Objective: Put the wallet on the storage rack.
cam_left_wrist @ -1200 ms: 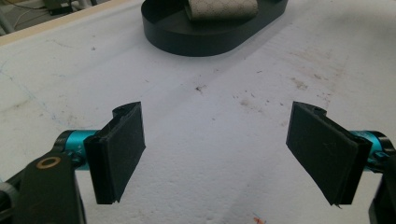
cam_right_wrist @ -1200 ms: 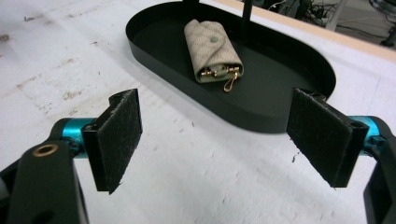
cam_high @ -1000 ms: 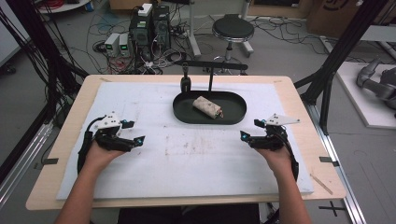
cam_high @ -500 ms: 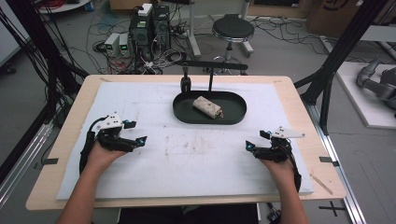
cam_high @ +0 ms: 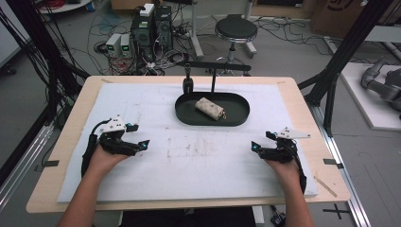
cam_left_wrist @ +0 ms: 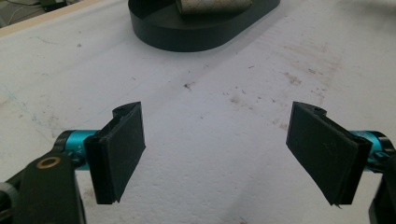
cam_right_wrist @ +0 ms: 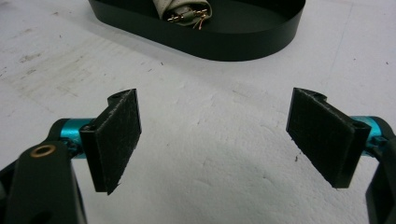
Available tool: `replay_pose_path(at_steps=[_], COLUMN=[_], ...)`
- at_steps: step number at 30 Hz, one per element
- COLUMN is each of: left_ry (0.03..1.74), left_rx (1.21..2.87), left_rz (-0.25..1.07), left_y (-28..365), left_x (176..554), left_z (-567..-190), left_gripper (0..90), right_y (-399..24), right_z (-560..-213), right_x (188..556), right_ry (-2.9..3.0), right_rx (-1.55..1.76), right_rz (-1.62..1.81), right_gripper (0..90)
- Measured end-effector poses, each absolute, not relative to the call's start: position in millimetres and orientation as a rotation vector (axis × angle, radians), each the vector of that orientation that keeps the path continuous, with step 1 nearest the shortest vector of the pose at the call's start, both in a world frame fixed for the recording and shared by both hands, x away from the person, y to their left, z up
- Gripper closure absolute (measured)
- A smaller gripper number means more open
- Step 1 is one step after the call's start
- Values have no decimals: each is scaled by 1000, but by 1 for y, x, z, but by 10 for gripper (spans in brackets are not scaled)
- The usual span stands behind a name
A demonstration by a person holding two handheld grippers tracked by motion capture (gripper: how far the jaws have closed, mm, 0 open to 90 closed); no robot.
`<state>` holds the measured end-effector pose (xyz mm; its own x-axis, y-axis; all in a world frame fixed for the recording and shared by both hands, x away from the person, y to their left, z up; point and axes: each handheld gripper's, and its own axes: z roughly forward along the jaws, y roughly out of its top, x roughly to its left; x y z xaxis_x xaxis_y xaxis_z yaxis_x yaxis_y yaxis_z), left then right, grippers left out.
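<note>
The small cloth pouch (cam_high: 209, 108) lies inside the black oval tray (cam_high: 239, 120), a little left of the tray's centre. It looks soft and light; its middle seems the best place to grip. Left gripper (cam_high: 138, 144) and right gripper (cam_high: 256, 146), both near the tray, have wide jaws and hold nothing.

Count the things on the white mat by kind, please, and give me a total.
Black oval tray: 1
Beige pouch, lying in the tray: 1
Hand-held gripper: 2, left and right, both open
Total: 4
</note>
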<state>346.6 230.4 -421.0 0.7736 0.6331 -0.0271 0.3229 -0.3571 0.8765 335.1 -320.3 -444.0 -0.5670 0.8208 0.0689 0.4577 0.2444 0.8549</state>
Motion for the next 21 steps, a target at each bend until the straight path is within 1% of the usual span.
replay_pose_path(at_steps=[21], left_ry=[741], left_rx=[1981], left_rz=[395], left_y=[234], left_x=[348], left_z=[-424], left_gripper=[194], right_y=[-318], right_z=[-445], right_x=[335], right_ry=[2140], right_rx=[1182], right_rz=[1241], right_gripper=[185])
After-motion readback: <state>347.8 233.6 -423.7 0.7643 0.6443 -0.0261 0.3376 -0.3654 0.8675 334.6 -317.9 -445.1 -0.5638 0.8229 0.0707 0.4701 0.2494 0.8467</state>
